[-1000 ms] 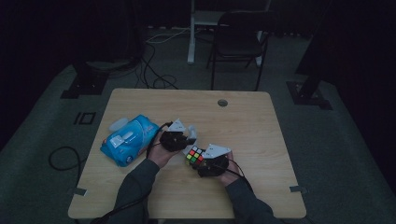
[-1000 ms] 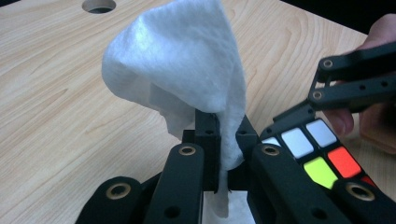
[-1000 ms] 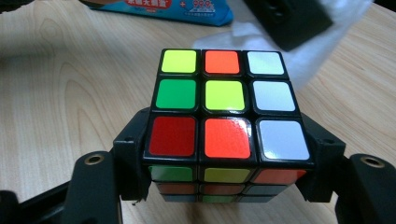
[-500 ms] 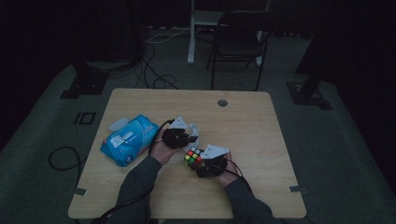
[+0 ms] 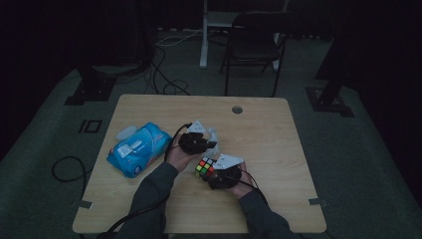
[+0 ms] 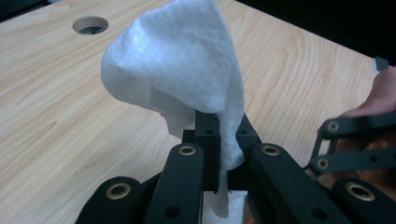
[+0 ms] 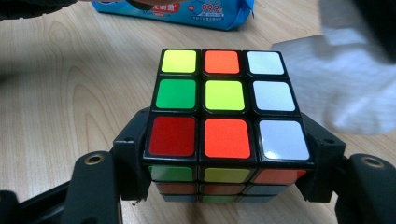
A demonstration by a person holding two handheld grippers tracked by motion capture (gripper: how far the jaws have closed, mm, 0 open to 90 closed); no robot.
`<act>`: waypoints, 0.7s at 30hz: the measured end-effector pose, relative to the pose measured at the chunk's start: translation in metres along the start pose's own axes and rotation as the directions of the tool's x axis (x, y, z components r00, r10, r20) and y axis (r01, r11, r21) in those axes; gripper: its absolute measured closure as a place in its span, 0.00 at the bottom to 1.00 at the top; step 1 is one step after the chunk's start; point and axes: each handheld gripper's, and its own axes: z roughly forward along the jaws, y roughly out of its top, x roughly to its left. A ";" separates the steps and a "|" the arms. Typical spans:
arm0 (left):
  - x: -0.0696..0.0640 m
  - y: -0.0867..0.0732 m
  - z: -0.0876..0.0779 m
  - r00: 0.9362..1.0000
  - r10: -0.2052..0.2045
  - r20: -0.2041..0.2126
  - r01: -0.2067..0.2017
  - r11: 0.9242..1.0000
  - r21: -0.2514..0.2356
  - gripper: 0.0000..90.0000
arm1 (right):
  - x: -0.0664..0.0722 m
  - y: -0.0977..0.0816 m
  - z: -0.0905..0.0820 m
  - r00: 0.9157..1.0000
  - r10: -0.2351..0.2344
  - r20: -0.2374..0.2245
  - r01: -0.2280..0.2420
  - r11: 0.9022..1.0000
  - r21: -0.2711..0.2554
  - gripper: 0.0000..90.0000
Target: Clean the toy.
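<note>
Right gripper (image 7: pixel 224 186) clamps the puzzle cube (image 7: pixel 223 116); left gripper (image 6: pixel 219 154) pinches a wet wipe (image 6: pixel 182 65), poised to wipe; next, bring it rightward onto the cube.

blue plastic wet-wipe pack (image 5: pixel 139 148): left on light wooden table (image 5: pixel 278 129) | 1 black chair (image 5: pixel 254 45): beyond table
</note>
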 end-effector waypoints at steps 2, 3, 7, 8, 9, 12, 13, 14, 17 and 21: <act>-0.002 0.003 0.000 1.000 0.003 0.003 -0.003 1.000 -0.006 0.97 | 0.000 0.000 0.001 1.000 0.001 -0.002 -0.001 1.000 0.004 0.38; -0.002 0.004 0.000 1.000 0.007 0.004 -0.007 1.000 -0.007 0.97 | 0.000 0.000 0.001 1.000 0.000 -0.002 0.000 1.000 0.005 0.38; -0.005 0.007 0.000 1.000 0.014 0.013 -0.014 1.000 -0.010 0.97 | -0.001 -0.002 0.002 1.000 0.001 0.004 -0.001 1.000 0.008 0.38; -0.006 0.006 0.000 1.000 0.015 0.014 -0.014 1.000 -0.008 0.97 | -0.001 -0.002 0.002 1.000 0.002 0.005 -0.002 1.000 0.006 0.38; -0.005 0.006 0.001 1.000 0.015 0.015 -0.015 1.000 -0.003 0.97 | -0.002 -0.001 0.002 1.000 0.003 0.007 -0.003 1.000 0.005 0.38; -0.005 0.003 0.003 1.000 0.005 0.019 -0.005 1.000 0.002 0.97 | -0.002 0.000 0.000 1.000 0.005 0.015 -0.005 1.000 -0.004 0.38; -0.005 0.002 0.004 1.000 0.006 0.020 -0.006 1.000 0.008 0.97 | -0.003 0.000 -0.001 1.000 0.004 0.018 -0.004 1.000 -0.007 0.38; -0.005 0.002 0.005 1.000 0.006 0.023 -0.006 1.000 0.011 0.97 | -0.003 0.000 -0.002 1.000 0.006 0.021 -0.006 1.000 -0.010 0.38; -0.006 0.000 0.008 1.000 0.004 0.027 -0.004 1.000 0.020 0.97 | -0.004 0.000 -0.003 1.000 0.008 0.025 -0.007 1.000 -0.012 0.38; -0.008 -0.002 0.011 0.999 0.004 0.034 -0.005 1.000 0.029 0.97 | -0.005 0.001 -0.004 1.000 0.008 0.029 -0.007 1.000 -0.013 0.38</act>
